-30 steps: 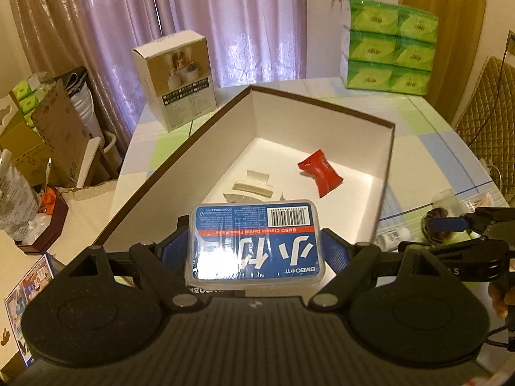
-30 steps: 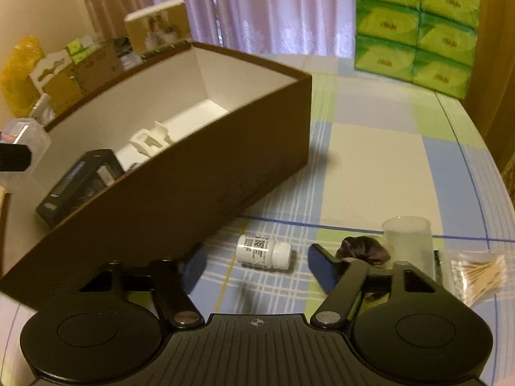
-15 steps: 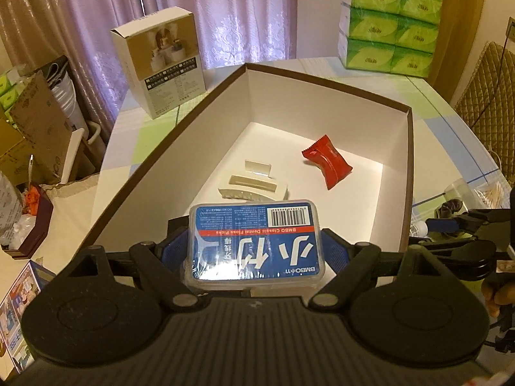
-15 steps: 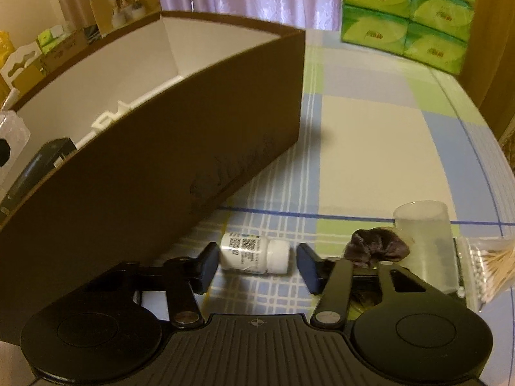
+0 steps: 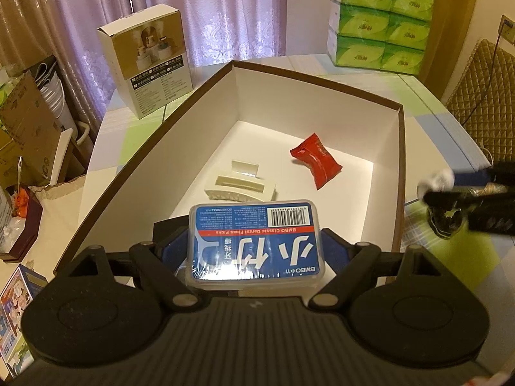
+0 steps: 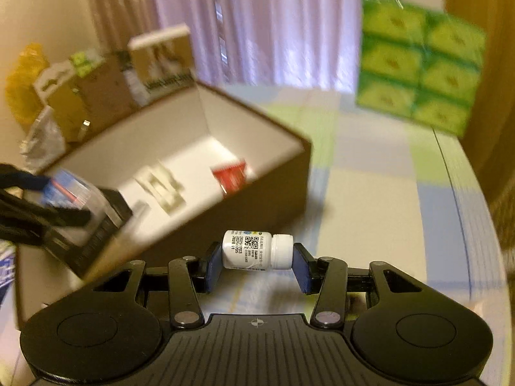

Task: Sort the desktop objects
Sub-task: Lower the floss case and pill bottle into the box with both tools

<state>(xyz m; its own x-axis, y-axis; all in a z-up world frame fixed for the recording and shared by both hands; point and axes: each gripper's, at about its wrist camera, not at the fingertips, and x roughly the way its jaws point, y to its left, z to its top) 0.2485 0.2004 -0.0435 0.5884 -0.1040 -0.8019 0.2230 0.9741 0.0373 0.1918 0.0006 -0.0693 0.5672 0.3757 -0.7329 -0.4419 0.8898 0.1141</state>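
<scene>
Moved: my right gripper (image 6: 257, 259) has lifted the white pill bottle (image 6: 257, 254) off the table (image 6: 370, 193), clamped end to end | brown box (image 5: 400, 160): holds cream hair clip (image 5: 239, 188), red candy packet (image 5: 317, 164) | my left gripper (image 5: 254, 251): clenched on blue floss-pick case (image 5: 256, 244), above box's near end.

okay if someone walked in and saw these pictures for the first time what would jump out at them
Probably the blue dental floss box, clamped in the left gripper over the near end of the big brown storage box. Next, the small white pill bottle held sideways in the right gripper, and the red snack packet on the box's white floor.
</scene>
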